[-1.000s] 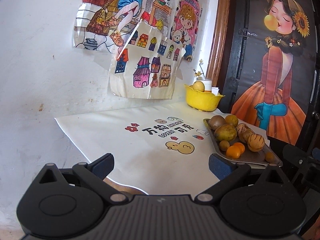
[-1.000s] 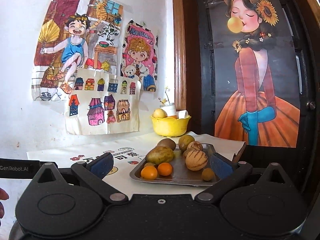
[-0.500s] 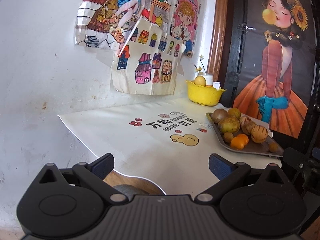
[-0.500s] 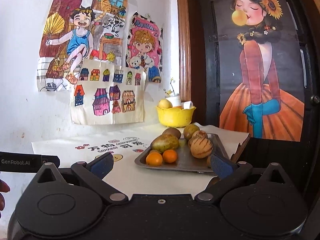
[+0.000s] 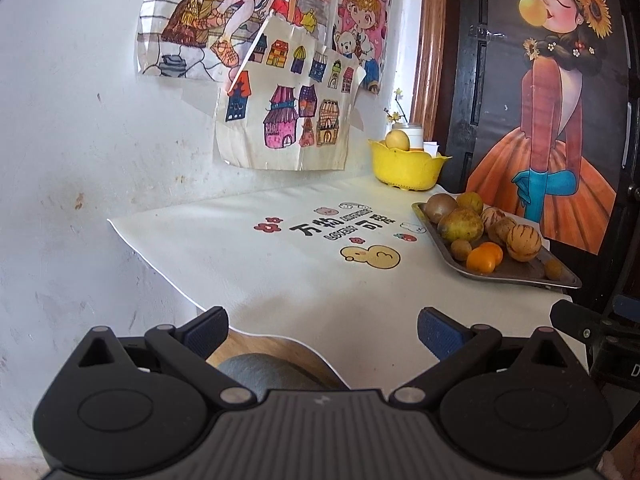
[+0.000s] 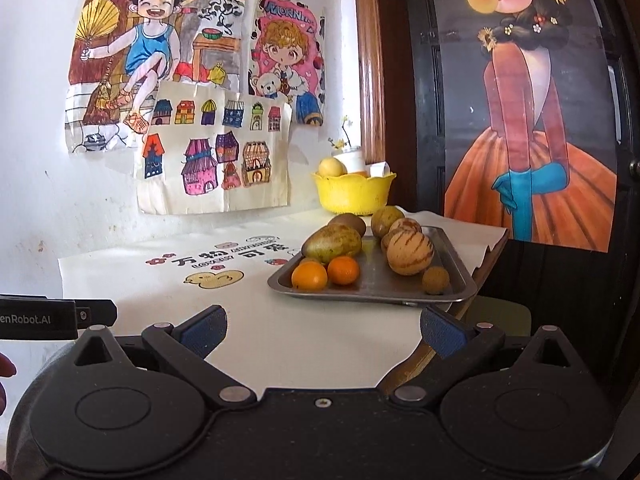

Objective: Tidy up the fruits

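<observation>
Lying heaped on a metal tray (image 6: pixel 448 264): fruits (image 6: pixel 408 254), apparently striped melons, oranges; both grippers' fingers (image 6: pixel 200 330) spread, empty.

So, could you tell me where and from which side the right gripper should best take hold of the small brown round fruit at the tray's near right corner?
Grip the small brown fruit across its widest middle, coming from the near tray edge. It sits apart from the striped melon, so the open right gripper should have room to straddle it.
</observation>
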{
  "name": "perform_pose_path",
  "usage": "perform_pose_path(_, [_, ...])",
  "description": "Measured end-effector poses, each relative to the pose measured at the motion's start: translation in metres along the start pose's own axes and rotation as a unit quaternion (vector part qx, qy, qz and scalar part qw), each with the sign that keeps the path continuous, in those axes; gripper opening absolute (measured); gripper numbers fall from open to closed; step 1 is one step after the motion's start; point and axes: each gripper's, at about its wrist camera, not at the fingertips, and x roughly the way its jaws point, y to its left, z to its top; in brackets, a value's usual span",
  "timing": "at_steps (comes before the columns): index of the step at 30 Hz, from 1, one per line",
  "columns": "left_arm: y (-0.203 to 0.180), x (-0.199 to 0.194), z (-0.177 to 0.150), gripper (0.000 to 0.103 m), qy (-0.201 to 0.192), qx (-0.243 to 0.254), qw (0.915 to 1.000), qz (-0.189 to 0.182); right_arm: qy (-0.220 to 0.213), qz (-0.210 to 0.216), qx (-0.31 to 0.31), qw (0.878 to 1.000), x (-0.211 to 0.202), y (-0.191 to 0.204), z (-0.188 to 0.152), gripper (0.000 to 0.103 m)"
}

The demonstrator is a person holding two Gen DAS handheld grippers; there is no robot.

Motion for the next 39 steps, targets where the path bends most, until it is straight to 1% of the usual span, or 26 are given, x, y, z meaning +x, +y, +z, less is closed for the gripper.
perform_pose_path(39, [-0.0019,0.0011,-0.0022,0.103,-0.005,0.002,1.0,0.001,0.003,0.001,0.004,1.0,0.0022,-0.0022,-0.0011,0.103])
